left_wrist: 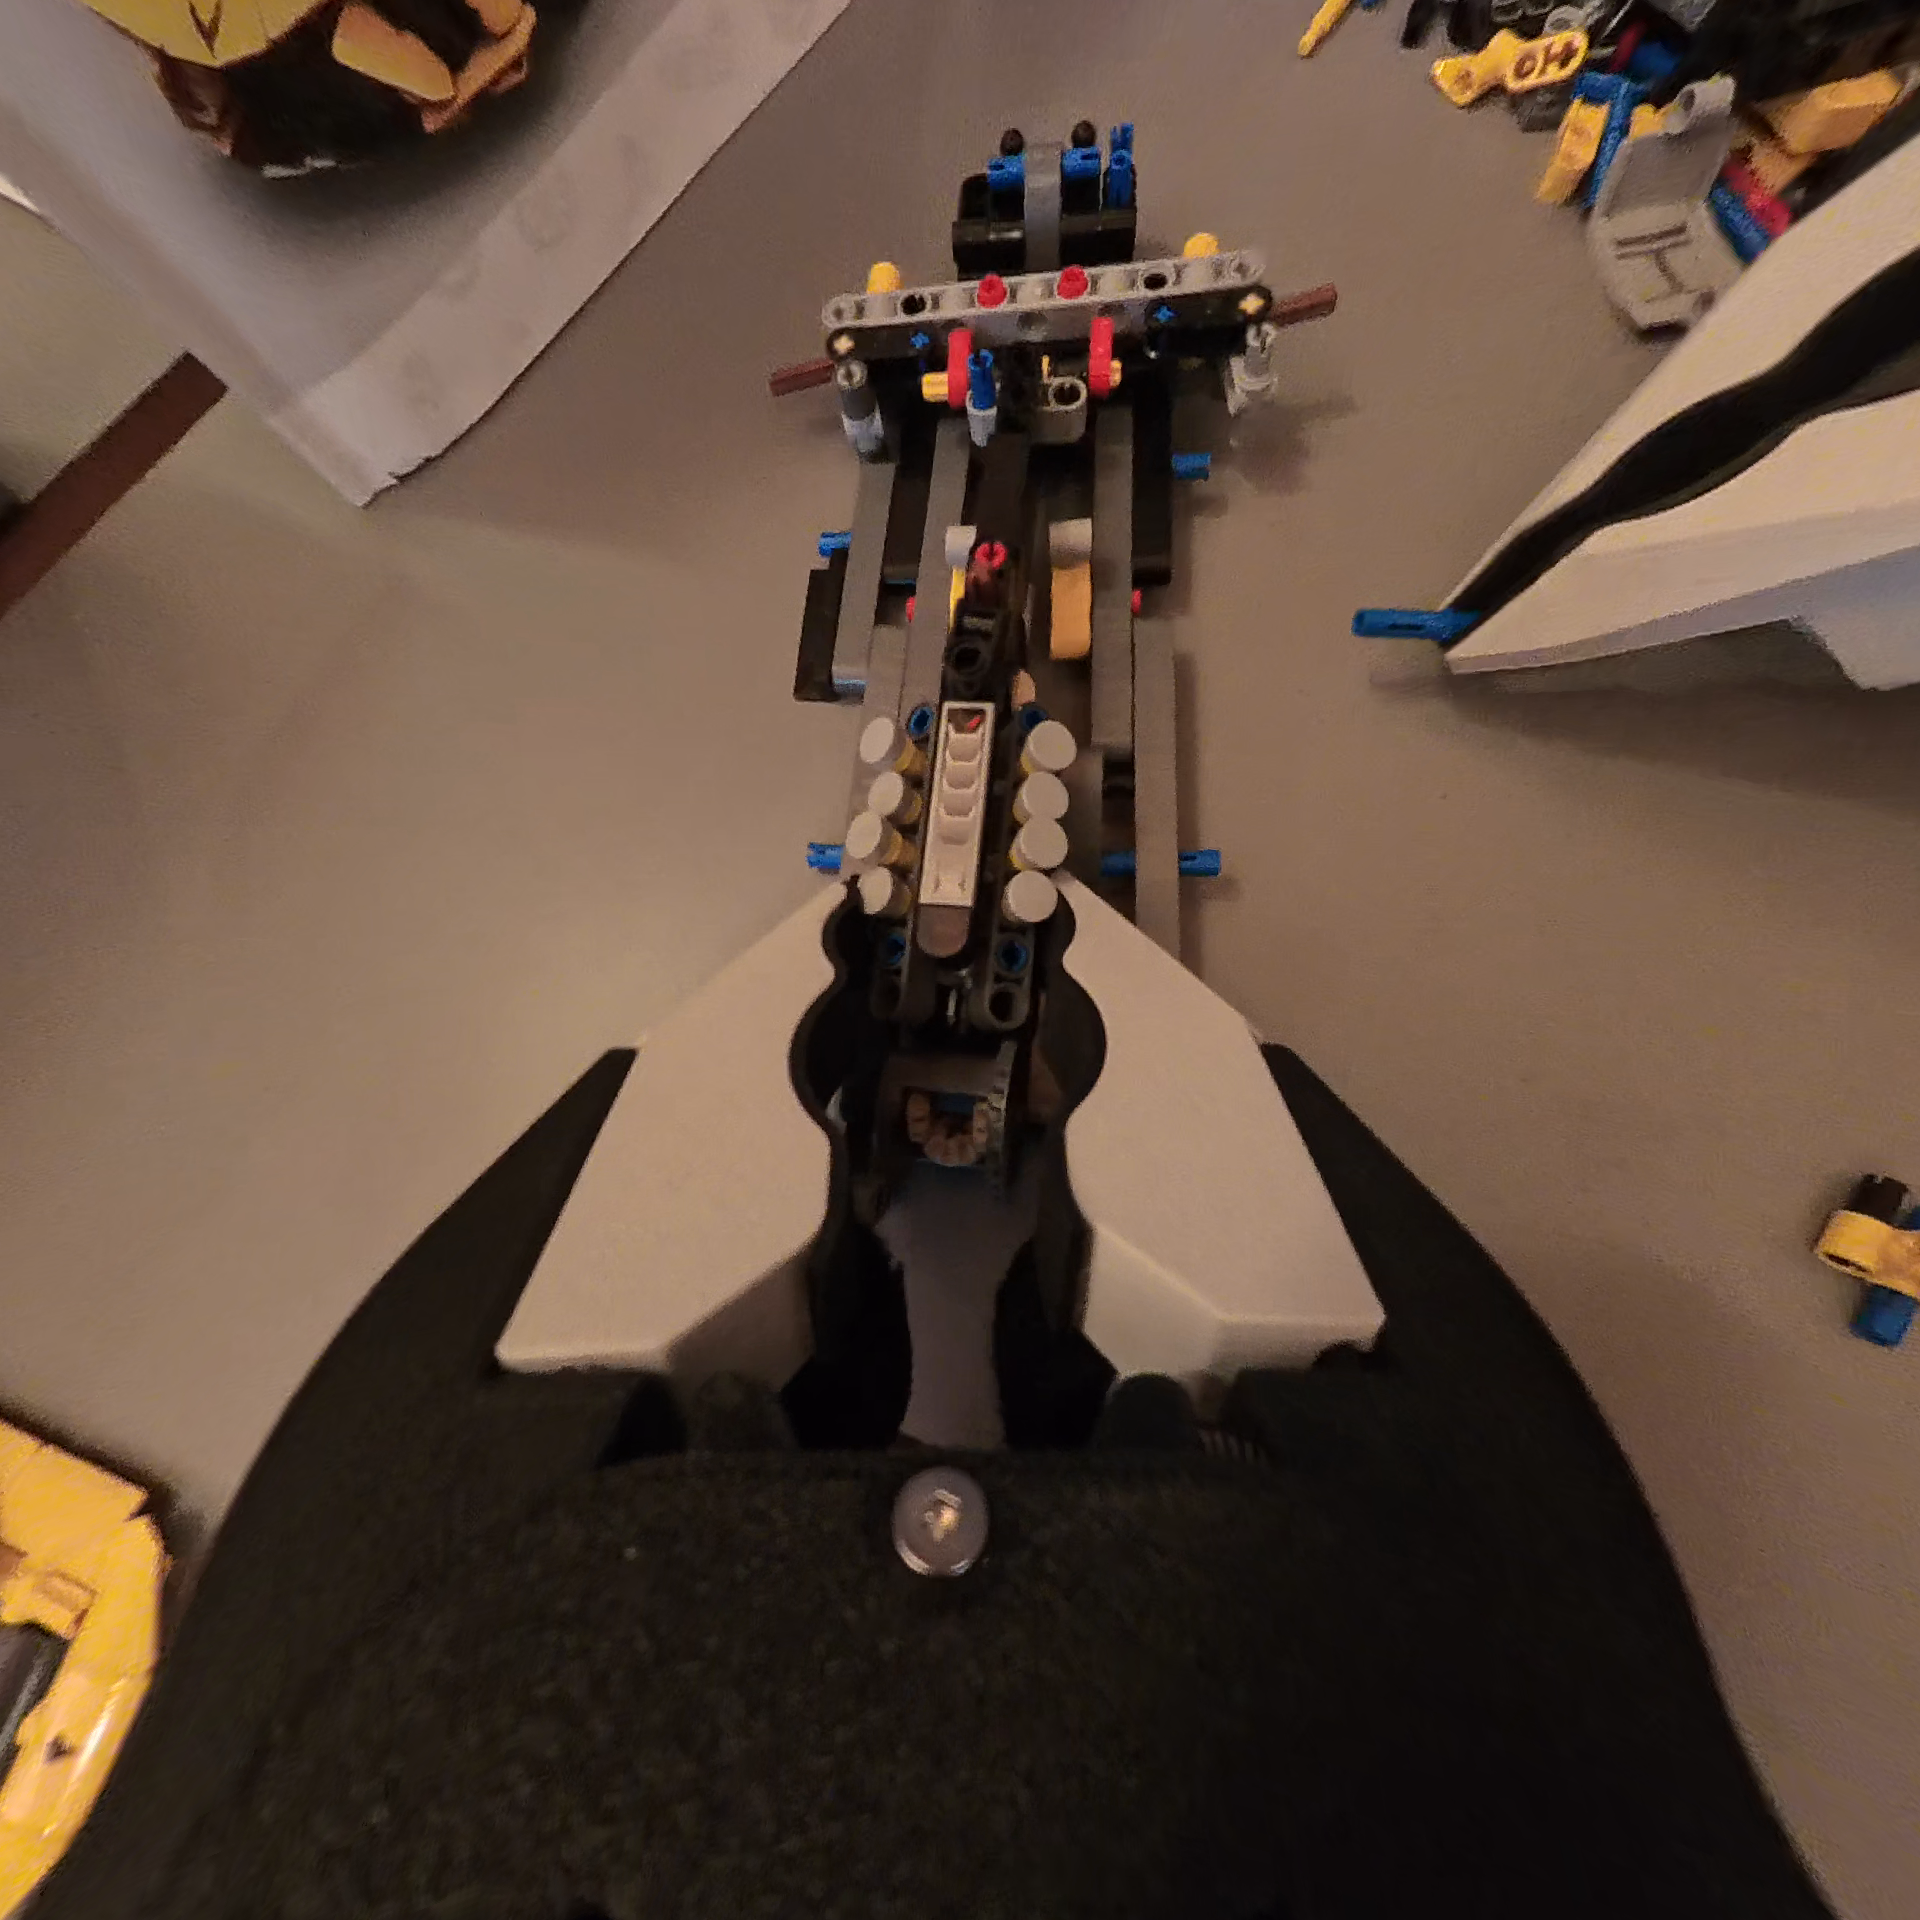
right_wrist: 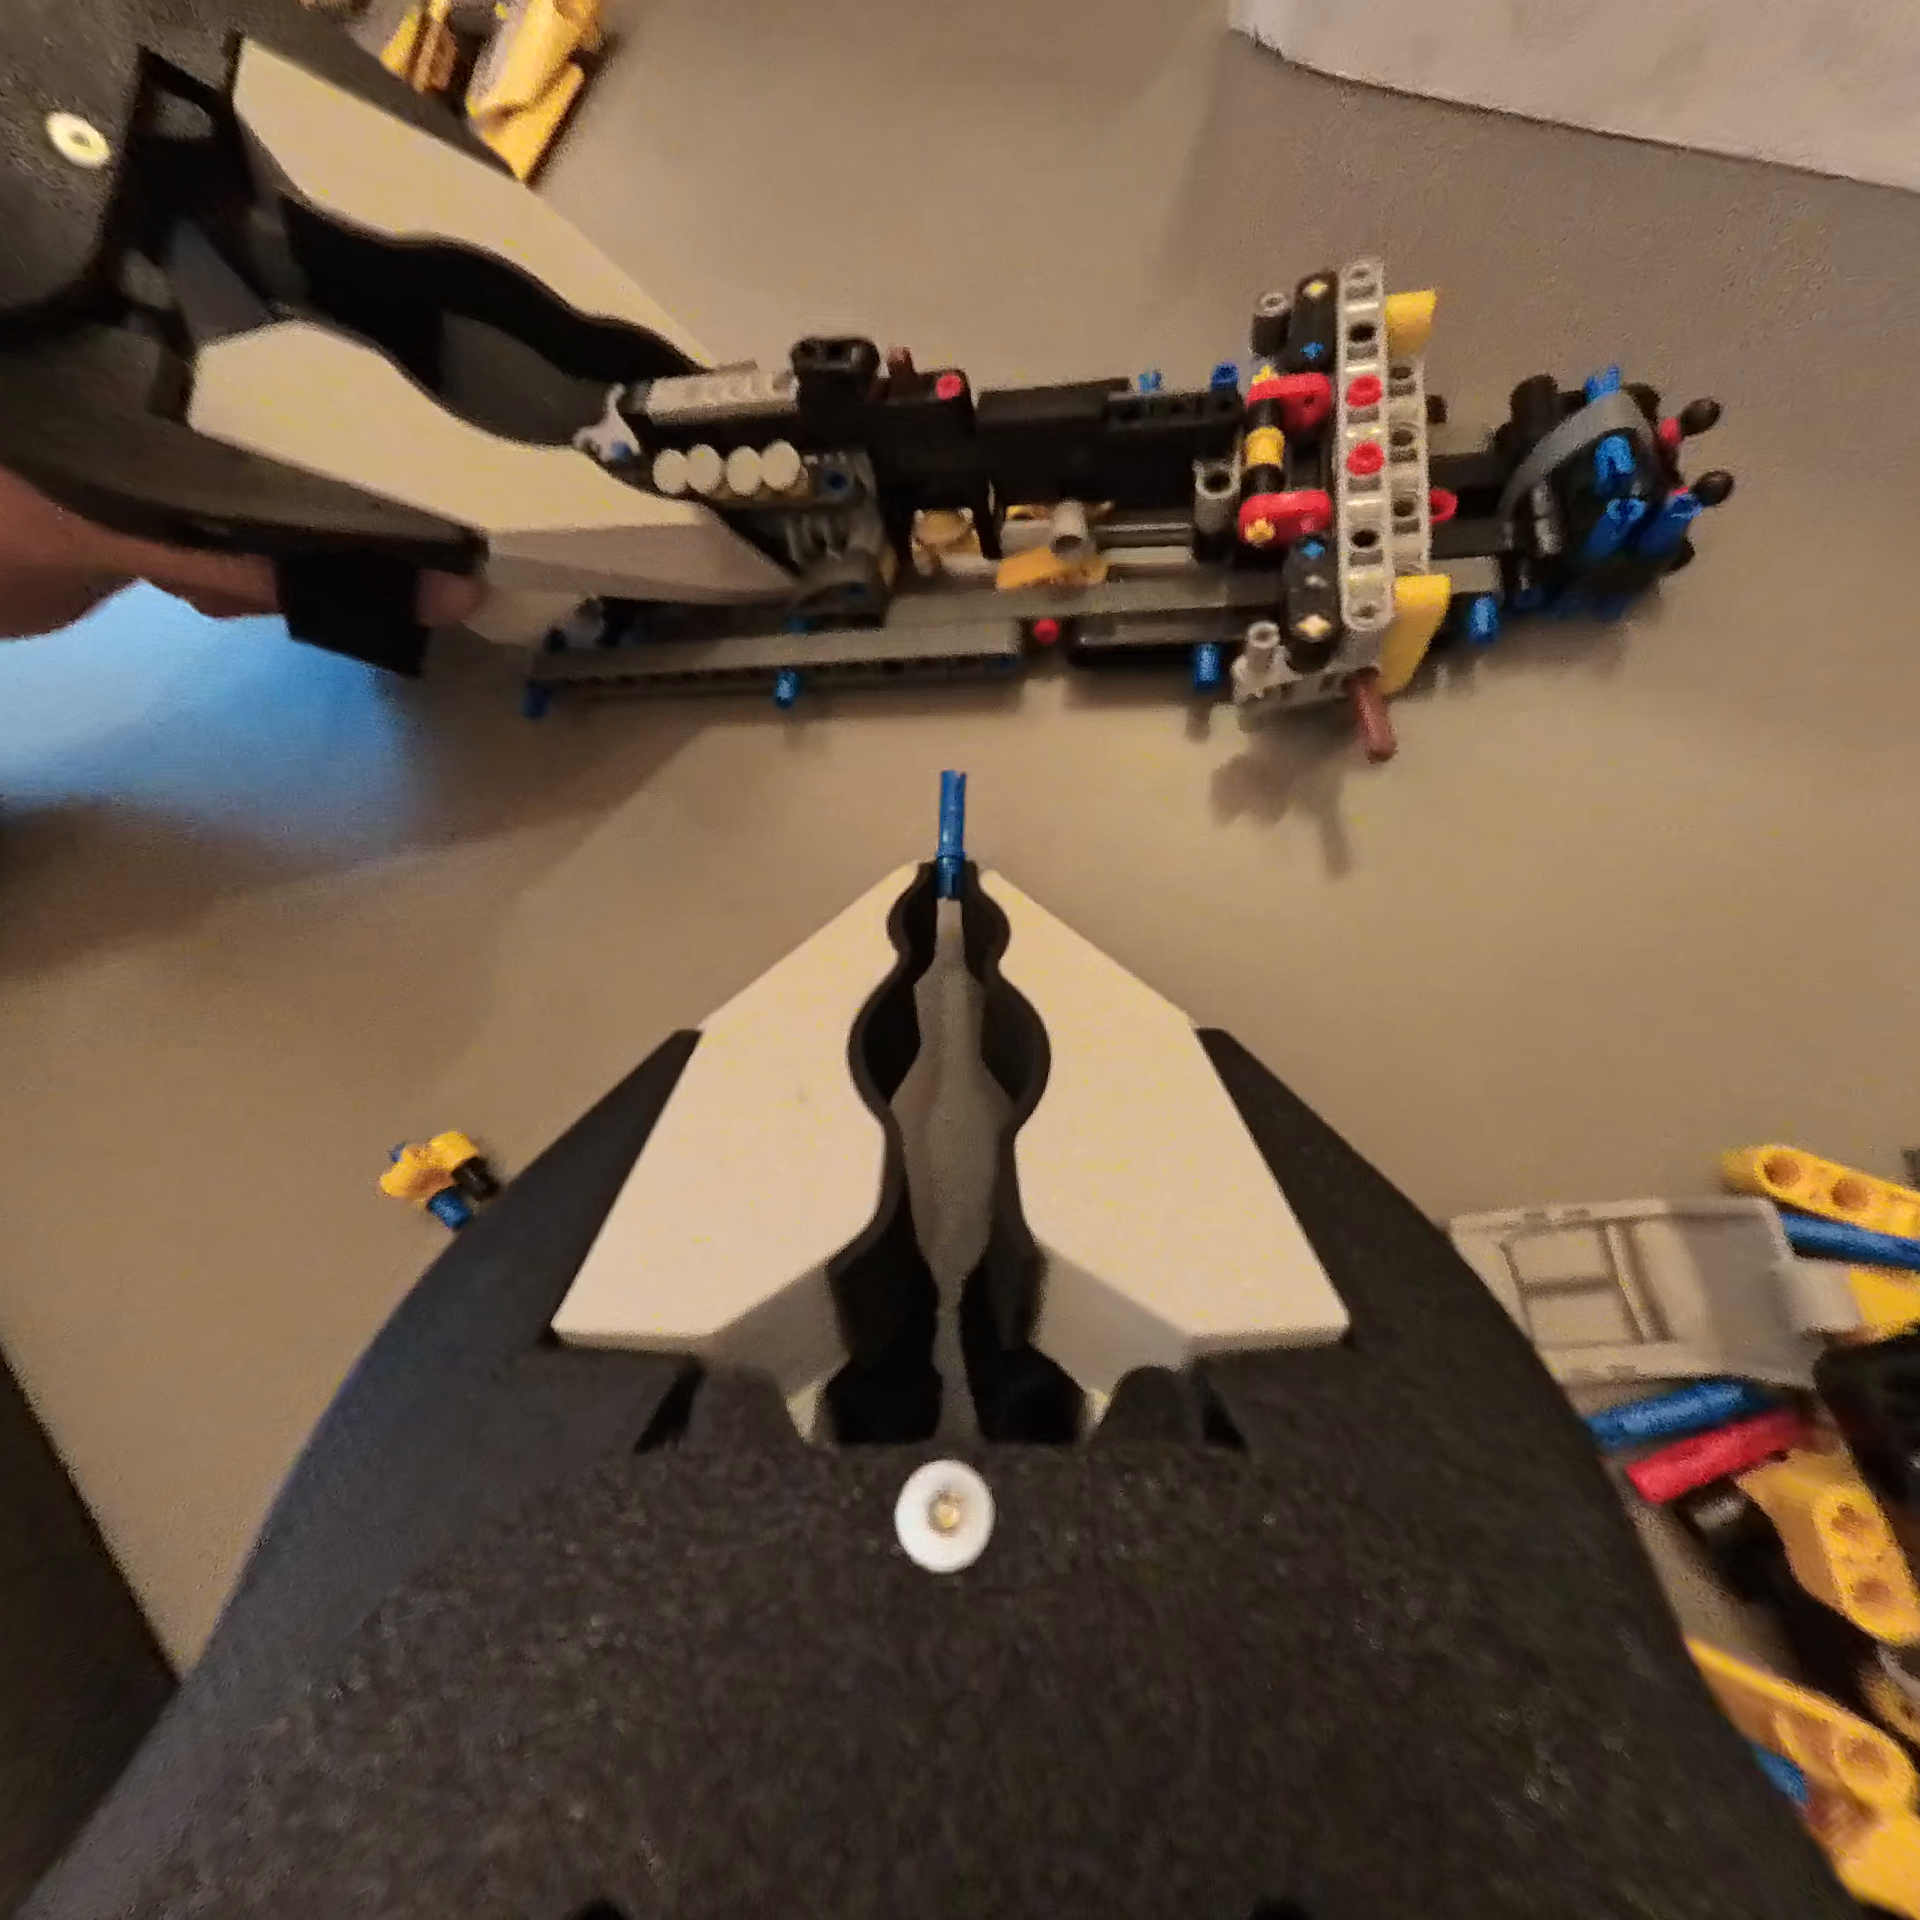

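A long grey-and-black toy-brick chassis point(left_wrist: 1039, 499) lies on the grey table, with a pale engine block point(left_wrist: 956, 821) at its near end and a grey cross beam point(left_wrist: 1039, 296) at the far end. My left gripper point(left_wrist: 951, 935) is shut on the chassis's near end, its fingers either side of the engine block. In the right wrist view the chassis point(right_wrist: 1091, 499) lies crosswise with the left gripper point(right_wrist: 665, 457) clamped on its left end. My right gripper point(right_wrist: 948, 871) is shut on a small blue pin point(right_wrist: 948, 821), held above the table a short way in front of the chassis. The right gripper point(left_wrist: 1704, 520) and its blue pin point(left_wrist: 1408, 621) also show in the left wrist view.
A pile of loose yellow, blue, red and grey parts point(right_wrist: 1787, 1403) lies at the right. A small yellow-and-blue piece point(right_wrist: 436, 1174) sits on the table at the left. Yellow built models point(left_wrist: 343, 62) and a white sheet point(left_wrist: 468, 312) lie at the far left. A hand point(right_wrist: 125, 571) holds the left gripper. My hands' fingertips stand some 10 cm from each other.
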`<state>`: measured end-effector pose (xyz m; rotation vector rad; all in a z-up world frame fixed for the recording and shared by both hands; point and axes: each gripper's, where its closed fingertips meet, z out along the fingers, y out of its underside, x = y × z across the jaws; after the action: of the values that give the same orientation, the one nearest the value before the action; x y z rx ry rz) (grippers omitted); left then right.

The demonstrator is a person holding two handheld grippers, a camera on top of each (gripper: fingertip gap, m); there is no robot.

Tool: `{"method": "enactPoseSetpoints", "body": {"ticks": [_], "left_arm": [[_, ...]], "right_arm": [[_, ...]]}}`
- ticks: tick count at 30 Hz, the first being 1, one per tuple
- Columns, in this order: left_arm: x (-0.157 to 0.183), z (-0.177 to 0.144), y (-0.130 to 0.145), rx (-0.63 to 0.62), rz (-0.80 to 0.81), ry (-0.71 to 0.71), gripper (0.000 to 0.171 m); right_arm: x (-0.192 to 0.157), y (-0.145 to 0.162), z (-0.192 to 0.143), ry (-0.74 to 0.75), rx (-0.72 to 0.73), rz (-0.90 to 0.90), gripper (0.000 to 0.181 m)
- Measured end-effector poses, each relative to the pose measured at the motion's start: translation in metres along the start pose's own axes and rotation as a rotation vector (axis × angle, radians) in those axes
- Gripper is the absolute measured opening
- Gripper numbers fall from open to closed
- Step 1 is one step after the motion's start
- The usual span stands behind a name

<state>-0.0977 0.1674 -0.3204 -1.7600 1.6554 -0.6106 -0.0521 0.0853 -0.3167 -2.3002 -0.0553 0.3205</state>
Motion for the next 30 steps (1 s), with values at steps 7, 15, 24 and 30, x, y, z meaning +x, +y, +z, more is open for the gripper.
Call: {"method": "enactPoseSetpoints", "body": {"ticks": [7, 15, 24, 30], "left_arm": [[0.0, -0.001, 0.0, -0.001, -0.018, 0.0, 0.032], [0.005, -0.002, 0.001, -0.002, -0.017, -0.012, 0.032], [0.019, -0.001, -0.002, -0.008, 0.0, -0.001, 0.032], [0.024, 0.0, -0.003, 0.003, 0.017, -0.004, 0.032]], "right_arm": [[-0.007, -0.004, -0.006, 0.061, -0.001, -0.184, 0.003], [0.114, 0.025, -0.128, 0.5, -0.087, -0.049, 0.01], [-0.018, -0.008, -0.035, -0.033, 0.014, -0.017, 0.031], [-0.037, 0.0, 0.024, -0.022, -0.168, -0.082, 0.021]]}}
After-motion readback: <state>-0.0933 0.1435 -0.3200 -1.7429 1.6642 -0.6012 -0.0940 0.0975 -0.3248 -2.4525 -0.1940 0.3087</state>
